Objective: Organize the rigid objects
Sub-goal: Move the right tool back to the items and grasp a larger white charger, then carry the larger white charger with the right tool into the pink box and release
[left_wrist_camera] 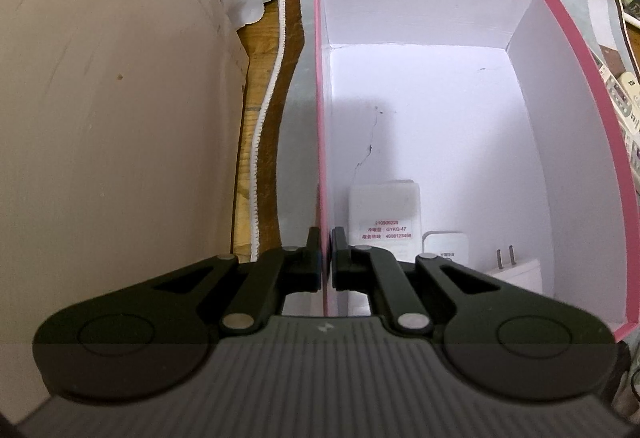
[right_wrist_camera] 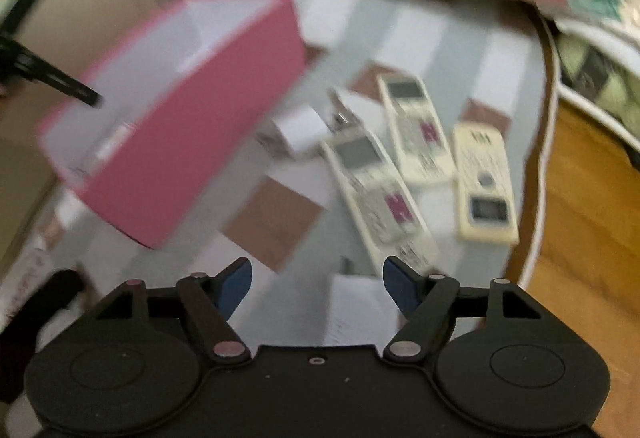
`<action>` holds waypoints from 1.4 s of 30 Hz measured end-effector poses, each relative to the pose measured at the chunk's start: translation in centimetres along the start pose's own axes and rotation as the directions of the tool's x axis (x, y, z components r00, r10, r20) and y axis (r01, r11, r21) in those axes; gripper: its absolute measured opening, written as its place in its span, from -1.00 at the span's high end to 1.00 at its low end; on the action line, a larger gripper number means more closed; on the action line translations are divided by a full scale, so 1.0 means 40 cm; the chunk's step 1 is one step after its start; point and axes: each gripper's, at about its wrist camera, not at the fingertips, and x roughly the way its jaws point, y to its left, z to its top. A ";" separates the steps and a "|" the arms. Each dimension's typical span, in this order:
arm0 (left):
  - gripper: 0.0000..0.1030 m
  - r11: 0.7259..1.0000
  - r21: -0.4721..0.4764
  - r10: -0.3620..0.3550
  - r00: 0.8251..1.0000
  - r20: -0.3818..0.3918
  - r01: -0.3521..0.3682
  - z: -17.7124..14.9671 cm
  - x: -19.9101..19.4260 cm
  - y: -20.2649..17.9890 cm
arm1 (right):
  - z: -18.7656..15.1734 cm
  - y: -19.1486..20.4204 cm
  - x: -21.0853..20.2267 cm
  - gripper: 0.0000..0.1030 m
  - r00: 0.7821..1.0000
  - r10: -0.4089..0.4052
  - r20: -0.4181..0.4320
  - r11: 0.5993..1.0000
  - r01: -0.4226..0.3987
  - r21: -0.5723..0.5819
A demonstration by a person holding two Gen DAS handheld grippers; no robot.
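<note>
A: Starting at the left, what's the left gripper (left_wrist_camera: 326,254) doing?

B: Its jaws are clamped on the near-left wall of the pink box (left_wrist_camera: 576,50), one finger outside, one inside. Already in the box are a white remote (left_wrist_camera: 386,212) lying label-up, a small white adapter (left_wrist_camera: 446,244) and a white plug (left_wrist_camera: 514,268) with its prongs up.

A: And the risk there?

B: The grip is on thin card at a single edge. If the box tilts or the wall buckles, the contents could slide or spill.

A: Further right?

B: The right gripper (right_wrist_camera: 316,288) hangs over the striped cloth (right_wrist_camera: 460,38), jaws apart and holding nothing. Three remotes lie ahead; the nearest remote (right_wrist_camera: 376,194) seems to touch the middle remote (right_wrist_camera: 416,130), though the view is blurred. The cream remote (right_wrist_camera: 486,184) lies just beside them, and a white charger (right_wrist_camera: 302,130) lies near the box.

A: So a bad pick?

B: Likely: closing on one could nudge its neighbour.
</note>
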 end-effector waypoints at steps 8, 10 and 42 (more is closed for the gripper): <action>0.93 1.000 -0.005 0.001 1.000 -0.002 -0.001 -0.002 0.002 0.001 | -0.041 -0.051 0.074 -0.49 0.995 -0.049 -0.088 0.996 0.055 0.064; 0.93 1.000 -0.005 0.001 1.000 -0.002 -0.001 -0.003 0.002 0.001 | -0.043 -0.057 0.095 -0.45 0.995 -0.026 -0.096 0.996 0.034 0.078; 0.95 0.999 -0.013 -0.041 0.999 0.014 0.041 -0.014 0.001 0.019 | 0.159 0.320 -0.134 -0.08 0.920 0.210 0.330 0.976 -0.176 -0.130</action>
